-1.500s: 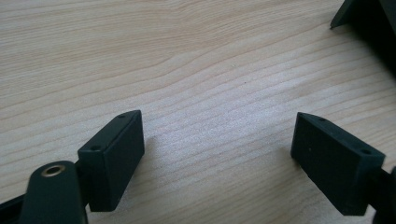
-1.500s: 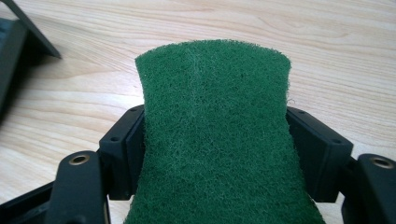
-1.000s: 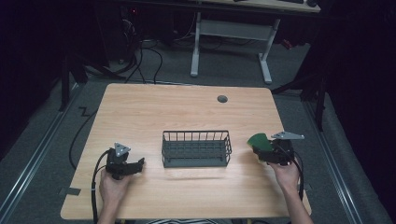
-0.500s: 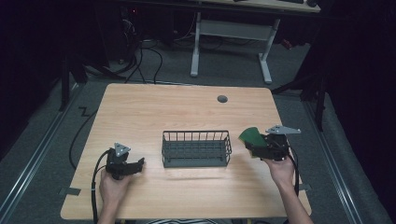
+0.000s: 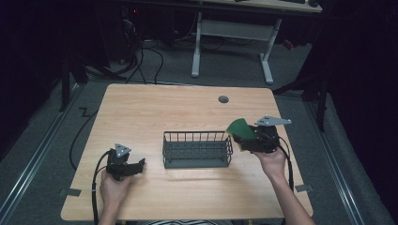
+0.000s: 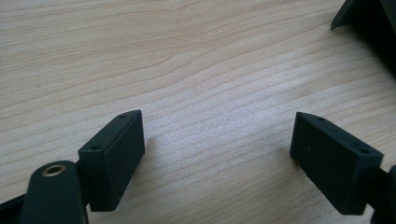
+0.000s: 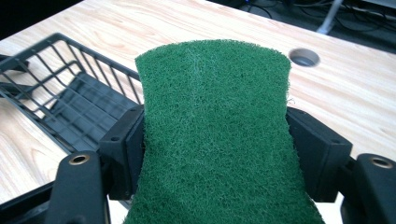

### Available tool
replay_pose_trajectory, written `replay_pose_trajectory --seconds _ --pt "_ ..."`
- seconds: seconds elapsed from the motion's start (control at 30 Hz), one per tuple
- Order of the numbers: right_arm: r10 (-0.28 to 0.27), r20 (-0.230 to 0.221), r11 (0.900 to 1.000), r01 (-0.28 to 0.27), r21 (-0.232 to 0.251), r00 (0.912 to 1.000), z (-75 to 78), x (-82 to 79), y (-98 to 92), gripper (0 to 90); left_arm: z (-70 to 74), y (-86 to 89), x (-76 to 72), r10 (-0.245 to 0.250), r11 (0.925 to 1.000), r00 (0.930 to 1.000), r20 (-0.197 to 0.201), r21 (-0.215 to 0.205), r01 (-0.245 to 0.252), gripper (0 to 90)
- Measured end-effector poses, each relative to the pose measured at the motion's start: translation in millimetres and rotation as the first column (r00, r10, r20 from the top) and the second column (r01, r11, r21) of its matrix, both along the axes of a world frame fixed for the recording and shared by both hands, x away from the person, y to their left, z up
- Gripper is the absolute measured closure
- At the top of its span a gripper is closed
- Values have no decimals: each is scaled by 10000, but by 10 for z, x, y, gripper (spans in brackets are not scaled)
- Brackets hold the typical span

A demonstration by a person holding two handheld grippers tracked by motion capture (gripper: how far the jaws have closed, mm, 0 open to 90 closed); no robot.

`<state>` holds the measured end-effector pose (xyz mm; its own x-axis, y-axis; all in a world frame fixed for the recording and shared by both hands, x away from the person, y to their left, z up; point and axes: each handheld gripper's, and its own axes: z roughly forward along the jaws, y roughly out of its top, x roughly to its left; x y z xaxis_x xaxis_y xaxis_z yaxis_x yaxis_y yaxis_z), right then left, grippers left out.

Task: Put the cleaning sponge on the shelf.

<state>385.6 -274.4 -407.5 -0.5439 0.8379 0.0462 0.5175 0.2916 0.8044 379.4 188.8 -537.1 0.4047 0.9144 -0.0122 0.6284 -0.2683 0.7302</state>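
Tongs in the person's right hand (image 5: 245, 138) pinch a green, fibrous scouring pad (image 7: 219, 140) by its two side edges, the black jaws pressing in hard enough that the pad bows slightly between them. Seen from the high view, the pad (image 5: 238, 127) hangs in the air just above the right end of the dark wire rack basket (image 5: 197, 149), which stands near the middle of the light wooden table (image 5: 155, 108). The right gripper view shows the basket's open mesh (image 7: 60, 98) below and to one side of the pad, with nothing visible inside it. The left tongs (image 5: 137, 165) rest low on the table, well apart from the basket, their jaws spread wide over bare wood with nothing between them (image 6: 217, 154).

By the look of it, the pick-up is done and the carry nearly so; what is left is to bring the pad over the basket's opening, lower it in and let go.

Against the view of a second ago, the right hand has lifted and come in toward the basket: the pad was then beside the basket's right end and lower, and now overlaps its top rim. The grip on the pad is unchanged, the left tongs have kept their place, and the basket has not shifted.
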Motion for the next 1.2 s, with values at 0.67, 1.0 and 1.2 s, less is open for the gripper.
replay_pose_trajectory --seconds 0.67,1.0,1.2 --pt "1275 -169 9840 -1286 -1233 9917 -97 268 735 283 3 7 -1 64 10000 10000 -6 -36 -64 200" --pt "1282 24 9731 -1253 -1932 9917 -199 274 908 277 2 6 -1 95 9999 10000 12 -59 -95 202" --pt "1393 -97 9617 -1376 -2372 9902 -260 251 953 270 2 6 -2 103 9999 9999 12 -61 -102 203"
